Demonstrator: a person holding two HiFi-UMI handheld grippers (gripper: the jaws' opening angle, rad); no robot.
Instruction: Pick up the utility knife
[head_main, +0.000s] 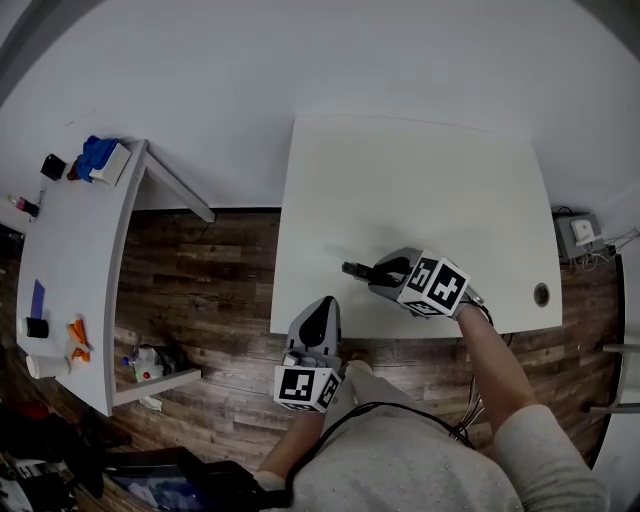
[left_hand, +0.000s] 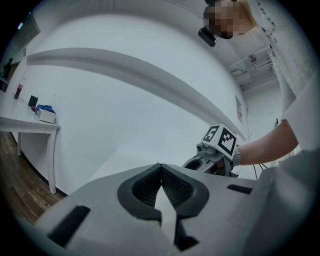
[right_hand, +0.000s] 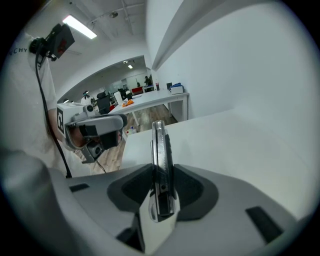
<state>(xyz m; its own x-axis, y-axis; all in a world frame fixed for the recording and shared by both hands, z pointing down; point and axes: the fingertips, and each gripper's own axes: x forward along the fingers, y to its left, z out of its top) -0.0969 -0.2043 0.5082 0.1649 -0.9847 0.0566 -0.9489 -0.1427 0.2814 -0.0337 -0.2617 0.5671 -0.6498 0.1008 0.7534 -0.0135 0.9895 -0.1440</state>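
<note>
Lifting step: right claw (right_hand: 160, 186) pinches the utility knife (right_hand: 159, 150) by its near end above the white counter (right_hand: 240, 145); advise firm squeeze, straight rise, no wrist roll; left claw (left_hand: 161, 172) closed, empty.

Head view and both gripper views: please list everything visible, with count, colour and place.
utility knife: one, silver and black, in the right gripper's jaws.
table: one, white, centre.
side table: one, white, left.
small items: several, blue, black, orange, on the side table.
floor: brown wood, between the tables.
right gripper: one, grey, shut on the utility knife.
left gripper: one, grey, shut, empty, at the table's near edge.
</note>
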